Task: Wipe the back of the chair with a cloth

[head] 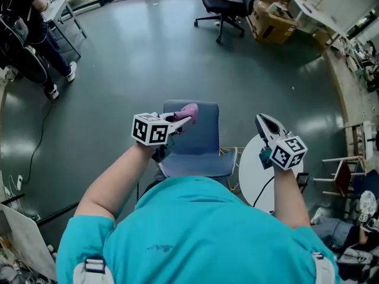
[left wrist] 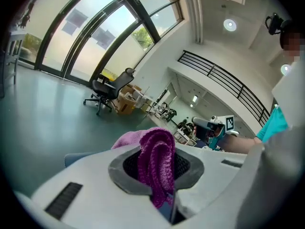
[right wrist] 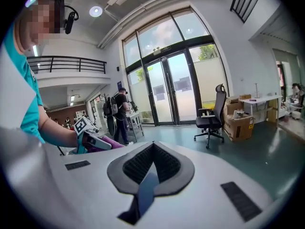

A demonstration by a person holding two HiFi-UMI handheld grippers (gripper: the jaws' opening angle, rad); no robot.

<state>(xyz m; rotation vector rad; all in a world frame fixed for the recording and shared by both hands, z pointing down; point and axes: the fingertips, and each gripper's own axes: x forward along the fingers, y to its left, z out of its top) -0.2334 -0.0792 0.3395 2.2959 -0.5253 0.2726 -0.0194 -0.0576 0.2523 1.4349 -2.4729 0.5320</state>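
Standing over a blue padded chair (head: 198, 144), a person in a teal shirt holds both tools out above it. The left gripper (head: 186, 119) is clamped on a purple knitted cloth (head: 190, 111); a fold of it bunches up between the dark pads and spills out past the tips. From above, the cloth hangs over the far left part of the chair, and I can't tell whether it touches the upholstery. The right gripper (head: 264, 122) is off to the right of the chair, over a round white table (head: 253, 173), with its jaws pressed together and nothing between them. Well apart on the far side of the grey-green floor stands a black office chair (head: 228, 2) beside an open cardboard box (head: 269, 23). Another person in dark clothes (head: 26, 31) stands at the far left by a table.
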